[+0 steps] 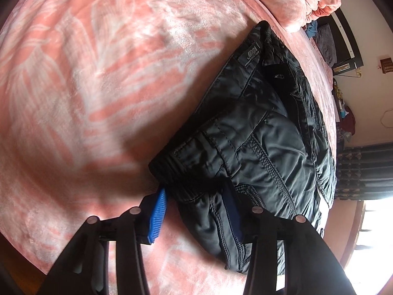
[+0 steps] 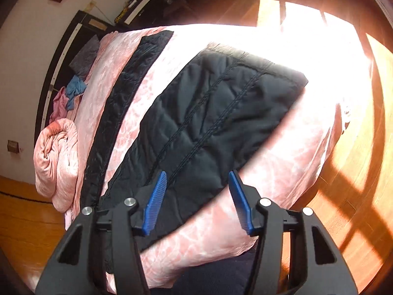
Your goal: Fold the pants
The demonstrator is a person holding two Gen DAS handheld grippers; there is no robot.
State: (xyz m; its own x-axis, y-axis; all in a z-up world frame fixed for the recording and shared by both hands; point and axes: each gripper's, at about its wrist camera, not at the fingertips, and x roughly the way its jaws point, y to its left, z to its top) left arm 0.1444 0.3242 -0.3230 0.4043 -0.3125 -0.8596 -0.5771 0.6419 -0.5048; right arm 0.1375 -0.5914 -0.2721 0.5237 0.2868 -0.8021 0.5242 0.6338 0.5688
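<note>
Sunlit floor [image 2: 343,159] shows only beyond right tongs [image 2: 196,201].

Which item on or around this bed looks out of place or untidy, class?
Loose clothes, blue and pink, lie crumpled at the bed's far edge by the dark headboard, unlike the black pants spread flat on the pink blanket.

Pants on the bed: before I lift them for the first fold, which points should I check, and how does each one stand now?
1. Is the waistband corner between the fingers of the left gripper? Ok.
2. Does the left gripper press the fabric firmly? Cannot tell.
3. Is the right gripper over the near leg? Ok.
4. Is the right gripper closed on the near leg? Not ok, it is open.
5. Does the far leg lie against the near leg? Not ok, the blanket shows between them.
</note>
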